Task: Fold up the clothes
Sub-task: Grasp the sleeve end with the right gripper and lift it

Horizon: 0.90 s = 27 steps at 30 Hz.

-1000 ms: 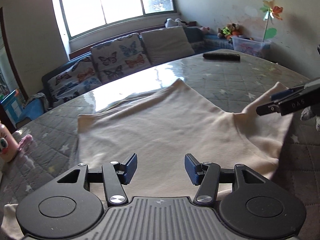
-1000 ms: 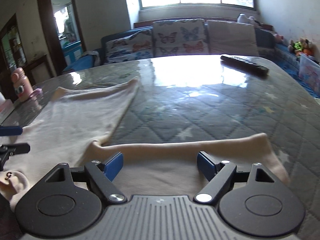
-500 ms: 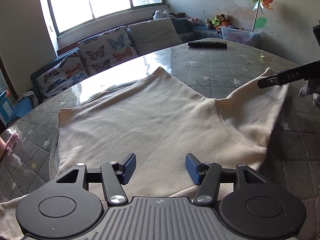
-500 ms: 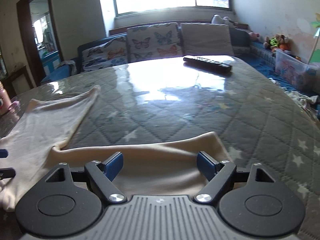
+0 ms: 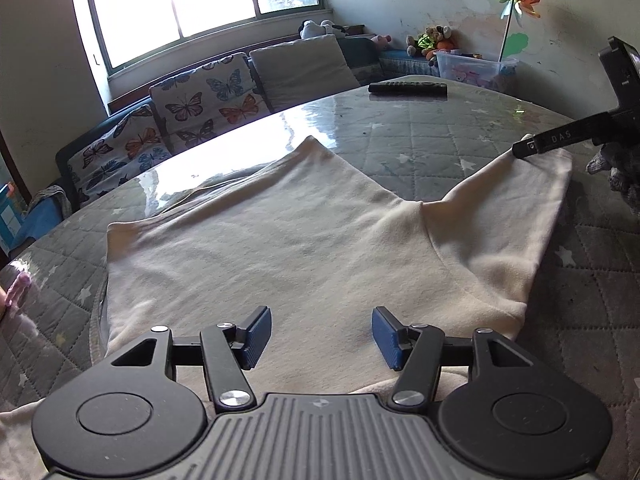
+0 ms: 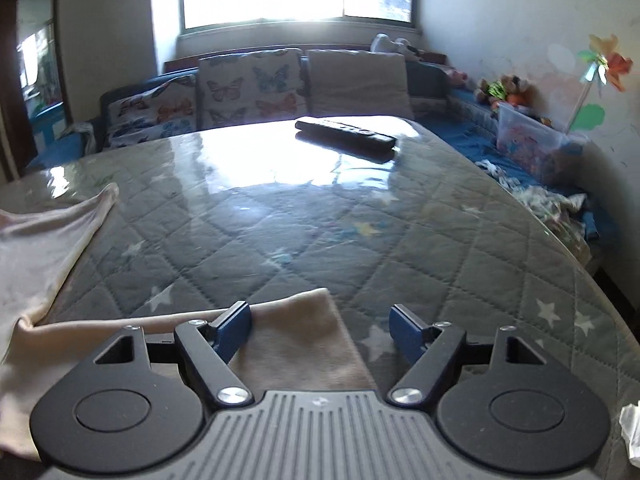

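A cream shirt [image 5: 288, 248] lies spread flat on the grey quilted table [image 5: 460, 152]. One sleeve [image 5: 520, 216] stretches out to the right. My left gripper [image 5: 320, 336] hovers open just above the shirt's near part, with only flat cloth below its blue pads. My right gripper [image 6: 320, 330] sits at the end of that sleeve [image 6: 296, 332]. Its jaws are closing, the cuff corner lies between them, and the pads do not press on it. In the left wrist view one right finger [image 5: 556, 140] rests at the cuff's far corner, with a gloved hand [image 5: 618, 172] behind it.
A black remote control [image 6: 344, 134] lies at the table's far side. Behind the table stands a sofa with butterfly cushions [image 6: 248, 88]. A clear toy box [image 6: 536, 144] and a pinwheel [image 5: 516, 0] stand by the right wall. Something pink [image 5: 16, 292] sits at the left edge.
My right gripper has slid right along the sleeve to its cuff and turned, and its jaws have narrowed a little. The sleeve lies more stretched out. The left gripper has hardly moved.
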Tool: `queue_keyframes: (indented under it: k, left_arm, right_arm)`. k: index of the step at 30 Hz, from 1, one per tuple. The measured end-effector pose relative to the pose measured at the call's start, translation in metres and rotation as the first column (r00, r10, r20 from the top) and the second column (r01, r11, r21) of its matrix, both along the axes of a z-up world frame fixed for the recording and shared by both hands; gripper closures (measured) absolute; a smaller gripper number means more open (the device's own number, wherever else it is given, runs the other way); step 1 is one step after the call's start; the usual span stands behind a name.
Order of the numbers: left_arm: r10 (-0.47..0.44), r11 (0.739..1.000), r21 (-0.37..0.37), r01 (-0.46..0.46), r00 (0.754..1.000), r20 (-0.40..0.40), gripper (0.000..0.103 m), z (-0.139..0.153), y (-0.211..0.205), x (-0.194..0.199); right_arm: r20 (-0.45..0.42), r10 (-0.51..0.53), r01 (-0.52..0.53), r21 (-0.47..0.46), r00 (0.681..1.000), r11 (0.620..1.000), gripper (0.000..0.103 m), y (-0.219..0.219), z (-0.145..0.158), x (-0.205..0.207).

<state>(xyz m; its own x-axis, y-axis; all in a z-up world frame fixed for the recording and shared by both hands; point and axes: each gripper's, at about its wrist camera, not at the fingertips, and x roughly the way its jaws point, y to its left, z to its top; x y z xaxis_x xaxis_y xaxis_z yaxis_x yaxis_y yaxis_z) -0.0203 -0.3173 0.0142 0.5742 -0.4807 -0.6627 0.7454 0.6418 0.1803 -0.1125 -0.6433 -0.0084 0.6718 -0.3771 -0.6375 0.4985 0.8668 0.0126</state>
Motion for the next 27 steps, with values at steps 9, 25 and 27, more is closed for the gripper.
queue_keyframes:
  k: [9,25,27]
  left_arm:
    - [-0.038,0.999,-0.014,0.038,0.999,-0.006,0.041,0.000,-0.010,-0.006]
    - [-0.060,0.998,-0.022,0.060,0.998,0.003,0.038,0.000,-0.016,-0.016]
    - [-0.065,0.998,-0.020,0.065,0.998,0.002,0.038,-0.001,-0.018,-0.017]
  right_arm:
    - [0.023,-0.050,0.048,0.089,0.998,0.995,0.045,-0.008,0.005,-0.039]
    - [0.088,-0.070,0.063,0.083,0.994,0.995,0.096,0.009,0.015,-0.061]
    - [0.113,-0.071,0.063,0.070,0.991,0.996,0.096,0.008,0.025,-0.062]
